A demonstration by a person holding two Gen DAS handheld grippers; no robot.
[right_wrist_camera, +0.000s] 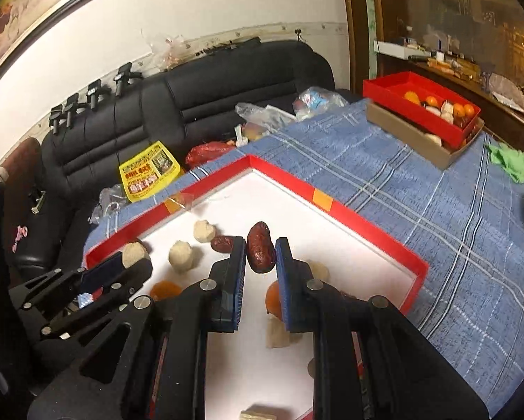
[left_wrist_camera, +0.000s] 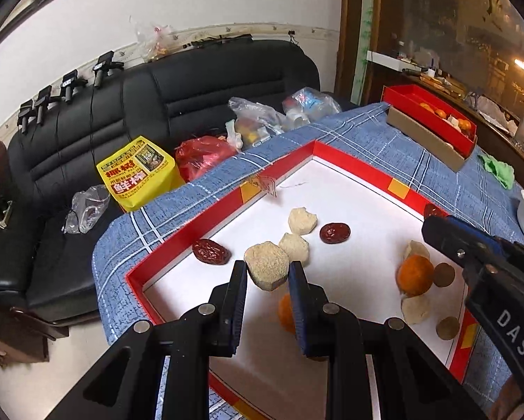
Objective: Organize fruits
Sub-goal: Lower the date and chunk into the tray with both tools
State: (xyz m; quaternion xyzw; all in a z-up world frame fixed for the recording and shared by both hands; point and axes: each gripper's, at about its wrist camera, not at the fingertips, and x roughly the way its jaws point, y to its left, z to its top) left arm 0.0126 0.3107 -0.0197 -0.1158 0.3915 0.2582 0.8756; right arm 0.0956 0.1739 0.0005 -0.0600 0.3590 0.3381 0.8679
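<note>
Fruits spread over the white-floored red tray (left_wrist_camera: 226, 217), two of them lifted off it!

A pale, grainy beige lump (left_wrist_camera: 267, 267) hangs pinched between blue pads, above the tray floor; a wrinkled dark red jujube (right_wrist_camera: 260, 252) stands on end, pinched the same way. Down on the white floor: another jujube (left_wrist_camera: 211, 251) by the red wall, a third (left_wrist_camera: 334, 233) toward the middle, two more beige lumps (left_wrist_camera: 302, 220) between them. An orange tangerine (left_wrist_camera: 415, 275) sits near the far wall with a pale lump (left_wrist_camera: 416, 308) just beside it and two round brown fruits (left_wrist_camera: 444, 274) close by; a second tangerine (left_wrist_camera: 285, 313) shows partly. Across the blue cloth, a small red box (right_wrist_camera: 419, 105) holds oranges and pale pieces.
</note>
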